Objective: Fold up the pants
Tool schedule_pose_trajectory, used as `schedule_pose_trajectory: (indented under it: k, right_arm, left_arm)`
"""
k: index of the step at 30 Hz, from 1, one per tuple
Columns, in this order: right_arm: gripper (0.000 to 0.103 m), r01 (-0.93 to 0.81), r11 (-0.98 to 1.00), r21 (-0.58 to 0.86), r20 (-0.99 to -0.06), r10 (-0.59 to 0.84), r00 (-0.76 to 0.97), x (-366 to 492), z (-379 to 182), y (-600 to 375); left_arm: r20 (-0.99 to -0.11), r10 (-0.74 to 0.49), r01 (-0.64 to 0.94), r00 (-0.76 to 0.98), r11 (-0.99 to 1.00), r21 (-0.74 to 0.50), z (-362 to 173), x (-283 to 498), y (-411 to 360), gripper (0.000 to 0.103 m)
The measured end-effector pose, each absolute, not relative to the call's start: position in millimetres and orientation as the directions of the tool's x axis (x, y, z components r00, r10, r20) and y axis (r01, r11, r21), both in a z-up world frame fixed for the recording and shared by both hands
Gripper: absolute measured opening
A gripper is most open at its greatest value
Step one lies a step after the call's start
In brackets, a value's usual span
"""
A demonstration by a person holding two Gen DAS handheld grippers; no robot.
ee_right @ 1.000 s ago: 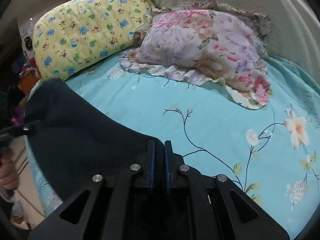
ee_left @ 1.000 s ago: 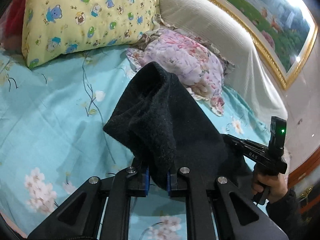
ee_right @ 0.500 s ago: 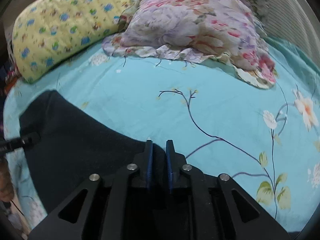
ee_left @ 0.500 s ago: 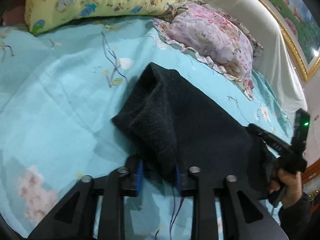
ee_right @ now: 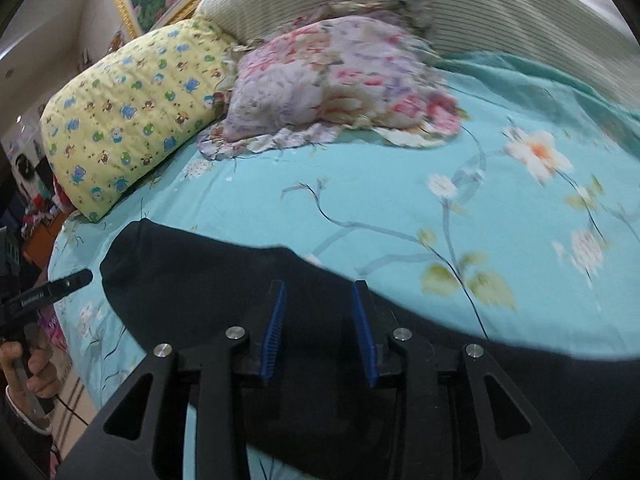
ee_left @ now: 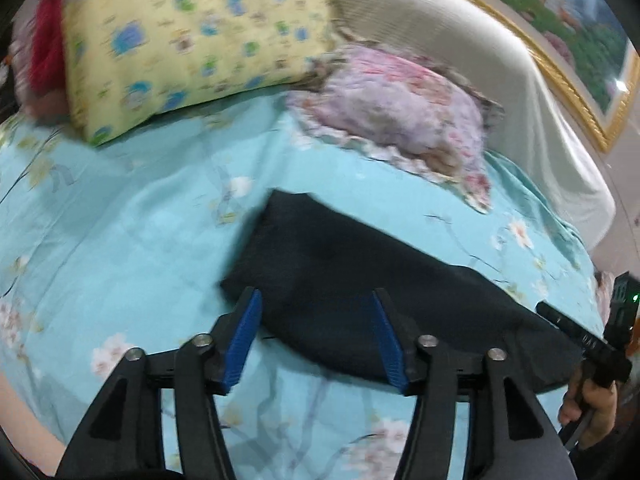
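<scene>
Pants [ee_left: 360, 280], dark and fuzzy, are lying flat on the turquoise floral bedsheet [ee_left: 132, 240], filling the lower middle of my left wrist view and running off toward the lower right of that frame. In my right wrist view the same pants [ee_right: 192, 280] are stretching from the left of the frame across the bottom to the right edge. I am seeing my left gripper [ee_left: 316, 336] standing wide open, its 2 blue pads spread apart over the near edge of the fabric and gripping nothing. My right gripper [ee_right: 318, 326] is also sitting open, a little less wide, with its 2 blue pads hovering above the cloth and holding nothing; whether the pads are brushing the fabric I cannot tell. At the lower right of the left view I am picking out the right gripper again, black with a green light, with the hand [ee_left: 592, 404] around its handle. At the far left of the right view the other hand [ee_right: 28, 372] is gripping the left tool. A yellow cartoon-print pillow [ee_left: 188, 36] is lying at the upper left of the left view, and a pink floral pillow [ee_left: 400, 108] is resting just beside it, both well apart from the pants. Parts of both views are blurring.
</scene>
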State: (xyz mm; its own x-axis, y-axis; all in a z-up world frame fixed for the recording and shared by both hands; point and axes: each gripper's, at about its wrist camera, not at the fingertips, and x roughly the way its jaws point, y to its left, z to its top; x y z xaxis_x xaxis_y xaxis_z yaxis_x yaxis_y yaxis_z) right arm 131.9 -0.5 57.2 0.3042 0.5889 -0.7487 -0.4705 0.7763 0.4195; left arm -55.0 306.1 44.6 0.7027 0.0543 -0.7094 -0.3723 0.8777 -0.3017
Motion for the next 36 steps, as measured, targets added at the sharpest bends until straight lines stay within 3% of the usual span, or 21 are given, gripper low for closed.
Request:
schedule_pose_trajectory:
  k: [13, 28, 36]
  right_arm:
    - [0.039, -0.224, 0.856, 0.465, -0.770, 0.516, 0.374, 84, 44, -116]
    - [0.053, 0.021, 0.886, 0.462, -0.774, 0.392, 0.498, 43, 47, -226]
    - [0.055, 0.166, 0.858, 0.486, -0.781, 0.342, 0.523, 42, 35, -275]
  left_arm:
    - [-0.730, -0.158, -0.107, 0.665, 0.947, -0.303, 41, 3, 184, 0.059]
    - [-0.775, -0.281, 0.113, 0.566, 0.958, -0.265, 37, 57, 76, 0.066]
    - [-0.796, -0.341, 0.284, 0.500, 0.933, -0.221, 41, 94, 9, 0.069]
